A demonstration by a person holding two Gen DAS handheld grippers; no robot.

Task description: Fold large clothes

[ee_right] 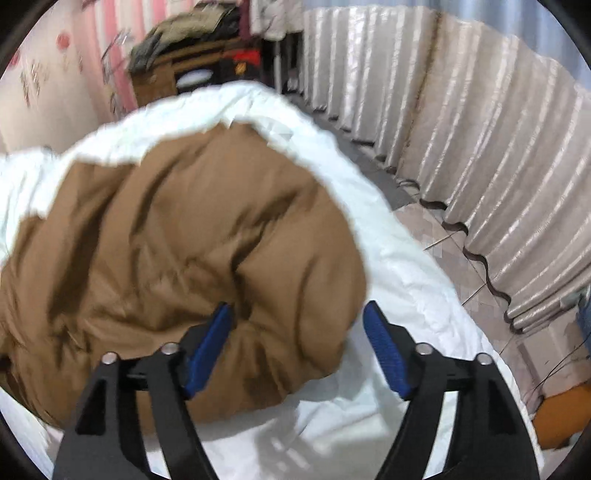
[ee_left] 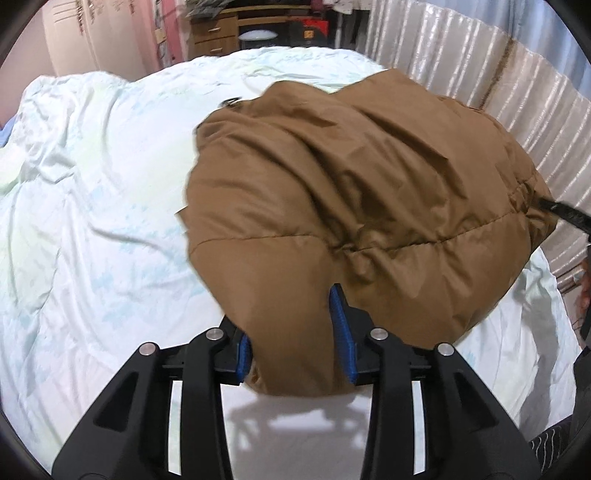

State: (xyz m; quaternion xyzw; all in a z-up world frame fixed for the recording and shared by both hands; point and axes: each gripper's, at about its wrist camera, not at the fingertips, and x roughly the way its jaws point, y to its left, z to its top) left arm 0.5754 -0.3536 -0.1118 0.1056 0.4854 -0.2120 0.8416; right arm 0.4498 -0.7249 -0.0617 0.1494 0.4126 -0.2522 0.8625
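Note:
A puffy brown jacket (ee_left: 351,177) lies bunched on a bed with a pale sheet (ee_left: 92,203). My left gripper (ee_left: 288,314) points down at the jacket's near edge. Its blue pads stand partly apart, with a fold of the brown fabric hanging loosely between them; the left pad is mostly hidden by the cloth. In the right wrist view the jacket (ee_right: 166,240) fills the left half. My right gripper (ee_right: 295,306) is wide open over the jacket's right edge, its left pad above the brown fabric and its right pad above the white sheet (ee_right: 406,266). Neither pad presses on the cloth.
A pleated beige curtain (ee_right: 498,147) runs along the right side of the bed, with tiled floor (ee_right: 461,258) between them. A wooden desk with drawers (ee_left: 218,33) stands past the far end of the bed. An orange object (ee_right: 561,417) sits on the floor, lower right.

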